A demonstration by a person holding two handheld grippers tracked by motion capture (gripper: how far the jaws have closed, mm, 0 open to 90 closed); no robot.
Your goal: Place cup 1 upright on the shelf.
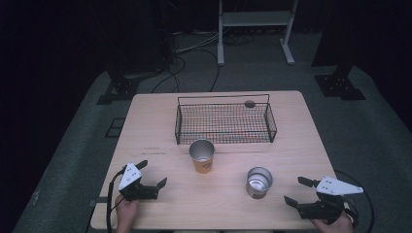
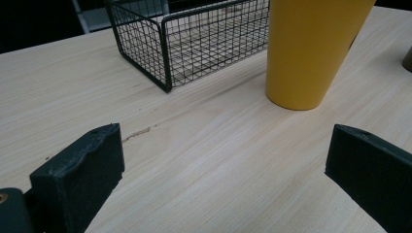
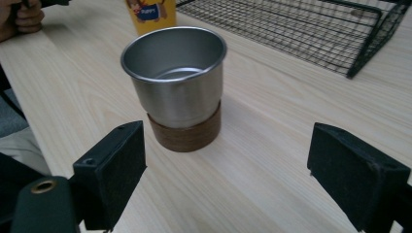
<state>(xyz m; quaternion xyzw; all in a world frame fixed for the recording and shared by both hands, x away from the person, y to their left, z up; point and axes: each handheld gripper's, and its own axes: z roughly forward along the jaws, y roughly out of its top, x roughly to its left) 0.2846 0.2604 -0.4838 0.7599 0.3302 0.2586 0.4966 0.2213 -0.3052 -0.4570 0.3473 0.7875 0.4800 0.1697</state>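
While both tools rest low near the front edge of the wooden tabletop [image 1: 160, 121], the left hand-held gripper [image 1: 153, 174] sits at about 7 o'clock with its jaws spread wide and nothing between them. At about 5 o'clock, the right hand-held gripper [image 1: 295, 190] is likewise wide open and empty. A steel cup with a brown base band [image 1: 259, 182] stands upright just ahead of the right one, apart from it. Near the centre stands a yellow cup [image 1: 202, 155], upright, with the black wire basket [image 1: 224, 121] just behind it toward 12 o'clock.
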